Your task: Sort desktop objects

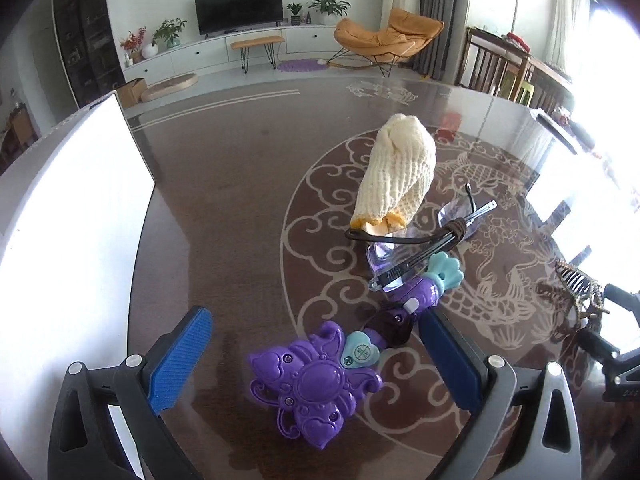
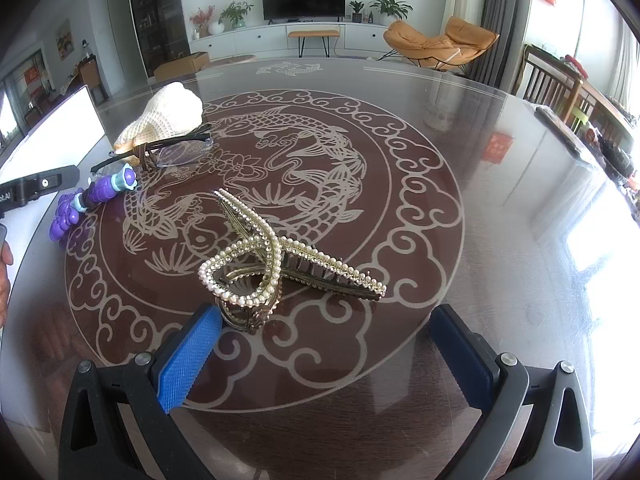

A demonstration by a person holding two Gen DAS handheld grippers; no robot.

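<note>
A purple toy wand (image 1: 316,384) with a teal tip lies on the glass table, its flower head between the open fingers of my left gripper (image 1: 316,356); it also shows in the right wrist view (image 2: 92,196). Glasses (image 1: 424,240) lie across the wand's far end, seen too in the right wrist view (image 2: 176,148). A cream knitted glove (image 1: 396,172) lies behind them, also in the right wrist view (image 2: 168,116). A pearl hair claw (image 2: 276,264) lies just ahead of my open right gripper (image 2: 328,344), near its left finger. The claw shows at the right of the left wrist view (image 1: 576,284).
A white box (image 1: 60,208) stands at the table's left edge, also in the right wrist view (image 2: 60,136). The round table (image 2: 480,200) has a fish pattern. Wooden chairs (image 2: 560,84) stand beyond its right edge. The left gripper's body (image 2: 36,188) reaches in at the left.
</note>
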